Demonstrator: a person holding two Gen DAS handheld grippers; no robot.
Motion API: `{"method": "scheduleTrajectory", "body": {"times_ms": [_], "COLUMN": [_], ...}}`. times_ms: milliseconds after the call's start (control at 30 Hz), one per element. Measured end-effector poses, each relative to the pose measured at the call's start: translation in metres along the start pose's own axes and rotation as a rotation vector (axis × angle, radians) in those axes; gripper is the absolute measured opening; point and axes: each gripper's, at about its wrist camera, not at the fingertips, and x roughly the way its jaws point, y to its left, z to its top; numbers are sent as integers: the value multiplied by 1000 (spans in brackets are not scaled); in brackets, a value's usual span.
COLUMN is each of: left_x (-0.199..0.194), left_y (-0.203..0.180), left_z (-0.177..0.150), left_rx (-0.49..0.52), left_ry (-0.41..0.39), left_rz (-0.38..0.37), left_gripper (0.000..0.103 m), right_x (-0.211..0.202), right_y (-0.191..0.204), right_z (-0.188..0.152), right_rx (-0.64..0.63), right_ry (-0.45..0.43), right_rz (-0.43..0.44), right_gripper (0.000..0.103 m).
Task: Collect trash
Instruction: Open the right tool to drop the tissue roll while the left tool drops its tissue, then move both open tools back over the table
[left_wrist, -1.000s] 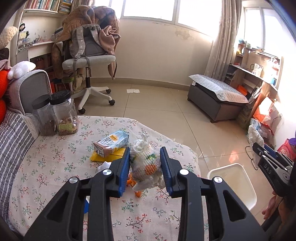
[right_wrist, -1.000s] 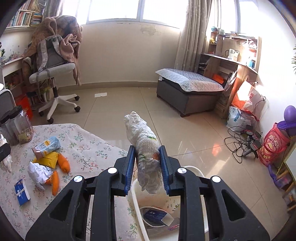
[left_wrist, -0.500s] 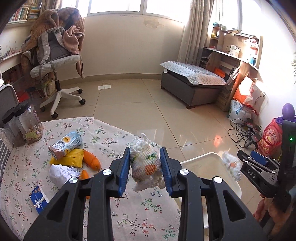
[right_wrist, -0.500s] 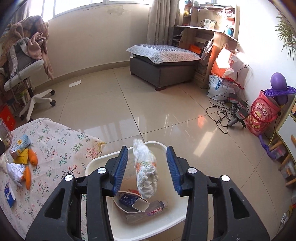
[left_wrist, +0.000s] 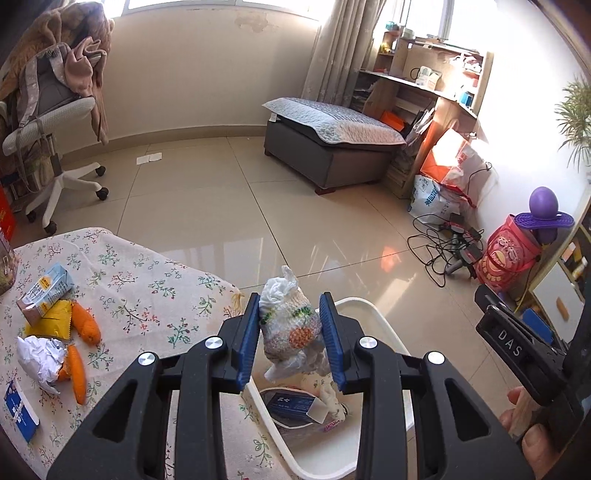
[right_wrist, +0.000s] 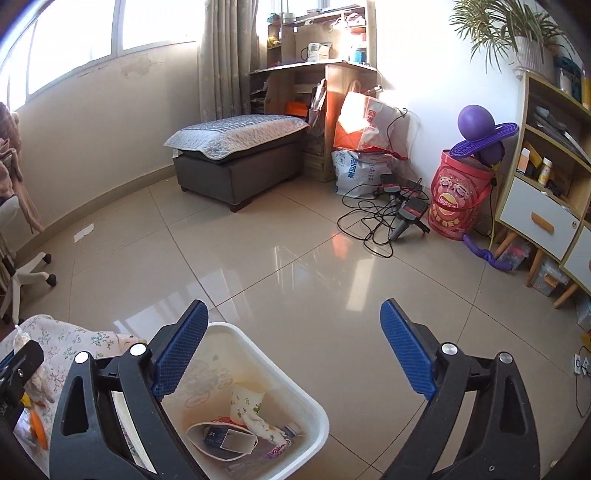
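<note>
My left gripper (left_wrist: 291, 339) is shut on a crumpled white plastic bag (left_wrist: 290, 328) with orange and green print, held above the near rim of the white trash bin (left_wrist: 384, 325). The bin (right_wrist: 314, 410) stands on the floor beside the floral-cloth table (left_wrist: 147, 288) and holds a blue card, a paper bowl and wrappers (right_wrist: 236, 432). My right gripper (right_wrist: 291, 350) is open and empty above the bin's far side. On the table lie a milk carton (left_wrist: 44, 291), a yellow packet (left_wrist: 51, 321), orange wrappers (left_wrist: 85, 325), crumpled white paper (left_wrist: 40, 358) and a blue box (left_wrist: 18, 410).
A grey ottoman (left_wrist: 328, 147) stands on the tiled floor beyond the bin. Cables (right_wrist: 380, 214), a red bucket (right_wrist: 458, 195) and bags (right_wrist: 365, 125) line the right wall. An office chair (left_wrist: 48, 122) stands at far left. A shelf unit (right_wrist: 554, 184) is at right.
My left gripper carried the plastic bag from over the table to above the bin. My right gripper let its bag fall into the bin, opened wide and swung right.
</note>
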Motion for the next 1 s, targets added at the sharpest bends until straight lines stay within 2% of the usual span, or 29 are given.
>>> {"method": "scheduleTrajectory", "body": {"times_ms": [300, 367, 433, 667, 800, 1000], "left_x": [27, 34, 37, 35, 29, 22], "left_y": [-30, -36, -39, -36, -27, -3], "left_z": [5, 5, 5, 3, 3, 1], "left_rx": [1, -1, -7, -10, -19, -53], "left_ry": [60, 85, 100, 95, 67, 56], "left_rz": [-90, -109, -113, -78, -15, 68], "left_gripper": [34, 42, 55, 72, 85, 88], "right_x": [10, 10, 10, 8, 3, -7], "right_y": [-41, -44, -46, -42, -33, -8], "right_z": [5, 5, 6, 6, 6, 0], "right_rx": [122, 129, 132, 116, 91, 13], "right_ry": [19, 12, 5, -4, -24, -58], "right_rz": [-106, -117, -122, -116, -115, -105], "right_gripper": [93, 94, 94, 95, 96, 96]}}
